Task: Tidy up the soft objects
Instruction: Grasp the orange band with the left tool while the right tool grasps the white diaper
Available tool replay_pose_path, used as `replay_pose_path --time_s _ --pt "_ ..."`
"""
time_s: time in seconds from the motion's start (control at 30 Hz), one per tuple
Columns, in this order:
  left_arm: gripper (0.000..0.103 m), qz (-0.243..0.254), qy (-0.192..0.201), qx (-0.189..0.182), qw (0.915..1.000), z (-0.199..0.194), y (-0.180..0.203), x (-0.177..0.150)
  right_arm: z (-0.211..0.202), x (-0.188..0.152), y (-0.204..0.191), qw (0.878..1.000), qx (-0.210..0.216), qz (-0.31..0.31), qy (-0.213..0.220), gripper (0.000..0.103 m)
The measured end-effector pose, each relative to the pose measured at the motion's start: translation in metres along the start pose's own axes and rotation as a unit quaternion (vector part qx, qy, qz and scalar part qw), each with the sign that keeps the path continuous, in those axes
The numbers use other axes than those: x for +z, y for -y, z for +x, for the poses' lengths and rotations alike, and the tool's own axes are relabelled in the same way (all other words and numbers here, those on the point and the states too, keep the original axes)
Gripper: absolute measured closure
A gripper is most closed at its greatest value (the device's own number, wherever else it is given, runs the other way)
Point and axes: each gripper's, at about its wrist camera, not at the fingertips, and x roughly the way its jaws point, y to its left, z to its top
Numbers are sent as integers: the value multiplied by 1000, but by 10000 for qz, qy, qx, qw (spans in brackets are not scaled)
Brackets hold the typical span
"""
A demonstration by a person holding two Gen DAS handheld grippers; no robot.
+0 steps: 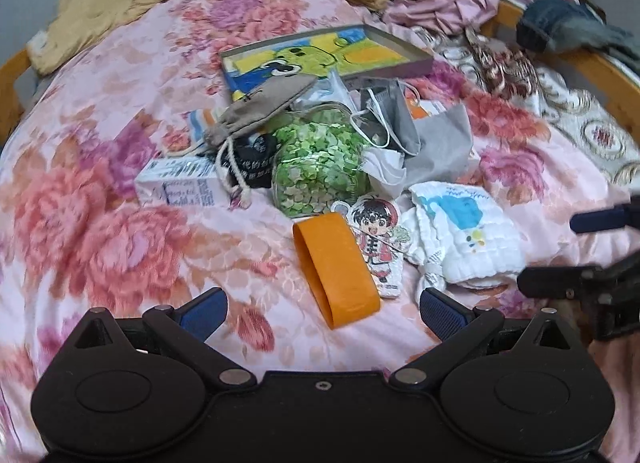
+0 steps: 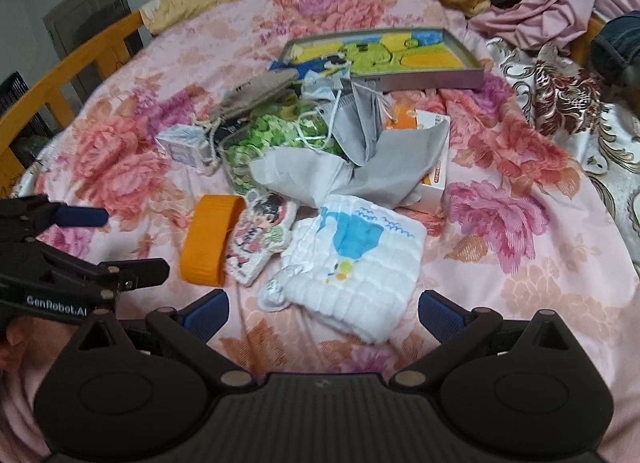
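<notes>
2 wrist views, side by side, close, sharing bed clutter [image 1: 320,151]

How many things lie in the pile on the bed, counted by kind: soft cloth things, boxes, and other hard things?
Soft cloth: 4 – white towel, grey cloth, beige pouch, face mask
Boxes: 3 – white carton, orange box, picture box
Other hard: 3 – orange band, cartoon tag, green jar
Total: 10

A: Free room? Bare floral bedspread [image 1: 100,231] runs from the clutter out to the bed's left edge, and a bare strip lies along the near edge before the left gripper [image 1: 322,303].

B: Obstacles? The orange band [image 1: 336,267] and the cartoon card [image 1: 378,243] touch mid-bed; the white folded cloth [image 2: 356,259] lies just beside them. Beyond these the green-filled bag [image 1: 320,159], grey masks [image 1: 404,127] and picture tray [image 1: 324,55] crowd together.

A: Right edge: wooden rail [image 1: 592,63], patterned cloth [image 1: 560,103].
</notes>
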Motion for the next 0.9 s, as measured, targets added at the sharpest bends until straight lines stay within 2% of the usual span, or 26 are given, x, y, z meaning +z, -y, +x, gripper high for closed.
replay_pose_path --time_s 0.13,0.2,0.27,0.4,0.6,0.77,0.83,0.9 --pt "1 375 -101 180 9991 19 -1 11 16 18 3 9998 -99 -186 -56 0" --pt "1 257 -283 48 9993 28 -5 12 26 24 5 9996 -147 -200 -113 0" --pt "1 22 -480 -266 9985 39 -11 14 37 28 12 9996 -58 -88 -260 0" --pt "1 -211 -632 -364 9971 56 -16 13 59 32 21 9986 -16 115 -520 0" --pt "2 -58 -725 -530 9959 72 -7 13 82 33 30 9969 -38 404 -669 0" --pt "13 145 -748 -539 9956 80 1 10 97 32 31 9951 -80 463 -875 1" --pt "22 158 -742 -558 9956 82 1 9 103 31 31 9943 -27 457 -961 4" --pt "24 117 -747 -568 9955 84 -1 9 107 30 30 9935 65 480 -1029 5"
